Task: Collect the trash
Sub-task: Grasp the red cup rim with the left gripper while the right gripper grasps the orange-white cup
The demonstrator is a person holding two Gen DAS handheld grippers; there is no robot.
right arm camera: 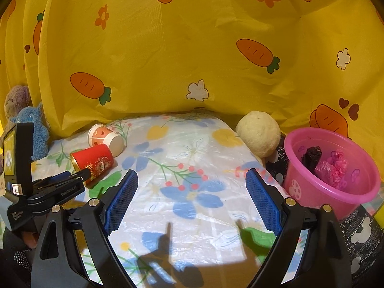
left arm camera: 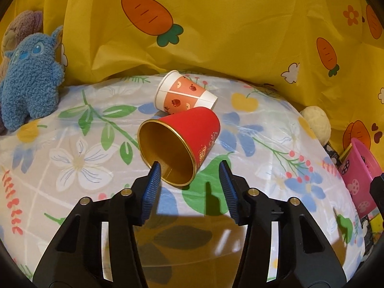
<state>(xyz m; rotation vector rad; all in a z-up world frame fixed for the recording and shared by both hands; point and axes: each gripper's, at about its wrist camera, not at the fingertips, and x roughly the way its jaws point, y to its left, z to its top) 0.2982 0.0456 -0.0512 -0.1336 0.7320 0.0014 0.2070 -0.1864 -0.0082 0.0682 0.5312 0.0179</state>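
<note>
A red paper cup with a gold inside lies on its side on the floral table cover, mouth toward me. A white and orange paper cup lies on its side just behind it, touching it. My left gripper is open, its left fingertip at the red cup's rim, the right one beside it. In the right wrist view the red cup and the white cup lie at the far left, with the left gripper at the red cup. My right gripper is open and empty over the cover.
A pink bucket with crumpled pink and dark trash stands at the right; it also shows in the left wrist view. A cream plush ball lies beside it. A blue plush toy sits at the left. A yellow carrot-print curtain hangs behind.
</note>
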